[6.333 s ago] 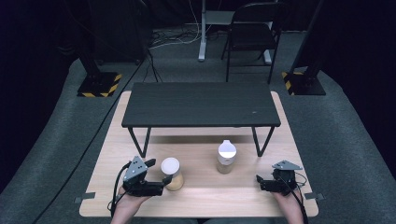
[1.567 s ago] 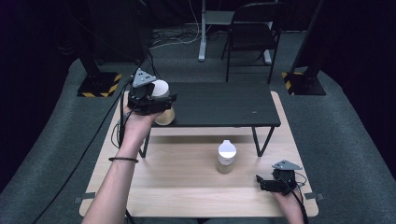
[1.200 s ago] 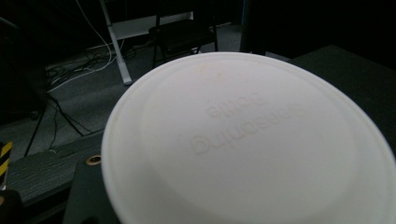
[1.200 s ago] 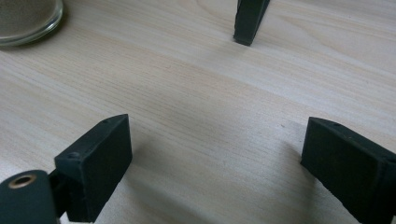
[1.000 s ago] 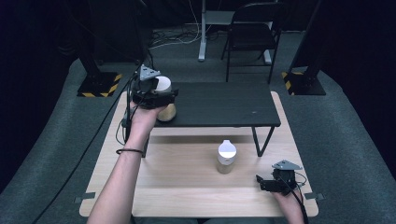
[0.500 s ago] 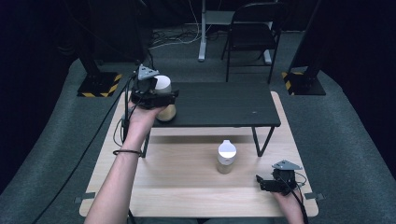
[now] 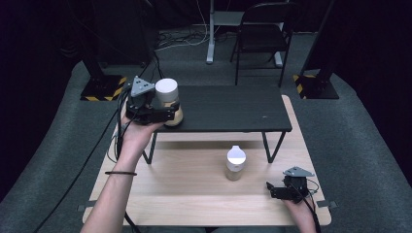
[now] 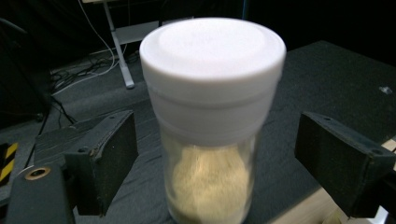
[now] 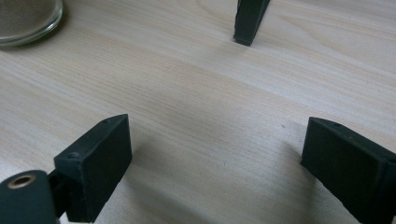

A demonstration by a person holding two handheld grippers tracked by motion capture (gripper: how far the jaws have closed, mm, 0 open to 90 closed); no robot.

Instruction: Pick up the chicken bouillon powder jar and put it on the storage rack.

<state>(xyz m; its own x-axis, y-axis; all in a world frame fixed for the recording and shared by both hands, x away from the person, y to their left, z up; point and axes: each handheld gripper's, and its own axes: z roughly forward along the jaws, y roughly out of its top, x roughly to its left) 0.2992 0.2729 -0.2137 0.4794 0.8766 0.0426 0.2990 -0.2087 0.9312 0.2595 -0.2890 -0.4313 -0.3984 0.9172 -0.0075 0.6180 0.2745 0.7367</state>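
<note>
We see the jar [image 8: 212, 121] standing on the black shelf [image 7: 228, 108] between our left gripper's [image 7: 163, 108] jaws, which have just been opening and stand clear of it.

The jar [image 8: 212, 121] between the black jaws of the left gripper [image 7: 156, 108] has a white lid over clear glass with pale tan powder inside. It stands at the left end of a matte black shelf [image 7: 228, 109] on black legs. The second jar [image 7: 235, 163], white-lidded with beige contents, stands on the light, fine-grained wooden table [image 7: 194, 194]. The right gripper [image 7: 287, 189] is black with a grey plate. The floor's carpet [image 7: 354, 131] is grey; the stand feet [image 7: 99, 90] bear yellow-and-black stripes.
</note>
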